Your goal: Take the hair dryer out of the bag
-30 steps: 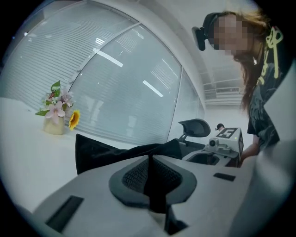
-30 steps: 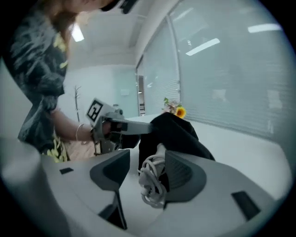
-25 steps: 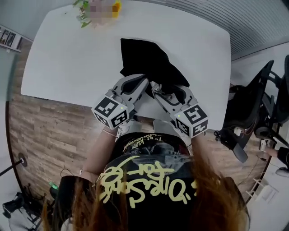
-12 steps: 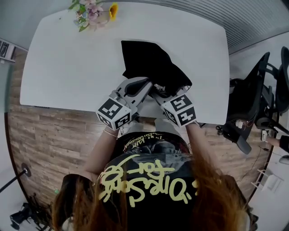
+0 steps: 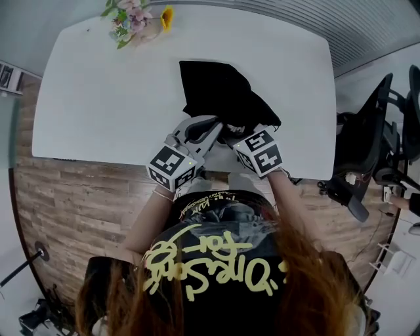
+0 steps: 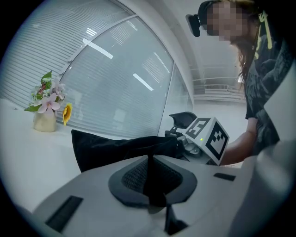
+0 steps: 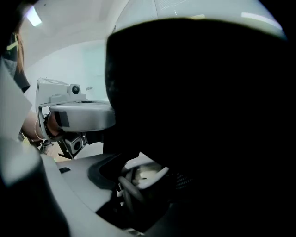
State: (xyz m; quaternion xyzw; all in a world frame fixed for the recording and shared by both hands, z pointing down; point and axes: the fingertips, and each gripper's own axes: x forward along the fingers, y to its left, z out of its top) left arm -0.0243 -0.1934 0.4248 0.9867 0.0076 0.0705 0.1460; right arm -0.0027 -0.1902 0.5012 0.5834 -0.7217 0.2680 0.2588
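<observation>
A black cloth bag [image 5: 220, 92] lies on the white table [image 5: 98, 85]. My left gripper [image 5: 215, 129] is shut on the bag's near rim; in the left gripper view black fabric [image 6: 125, 148] is pinched between its jaws [image 6: 150, 173]. My right gripper [image 5: 241, 135] points steeply down into the bag's mouth, tips hidden by cloth. Its jaws have just been opening and stand wide. In the right gripper view, a pale grey-white part of the hair dryer [image 7: 147, 172] with a dark cord lies between them in the dark bag [image 7: 208, 92]; the pads are not pressing on it.
A vase of flowers [image 5: 134, 16] stands at the table's far left corner. The table's near edge [image 5: 197, 172] runs just under both grippers. Black office chairs [image 5: 374, 131] stand to the right on the wooden floor [image 5: 79, 197].
My right gripper has sunk forward and down into the bag's mouth, and its marker cube has shifted toward the bag. My left gripper has kept its hold on the rim.
</observation>
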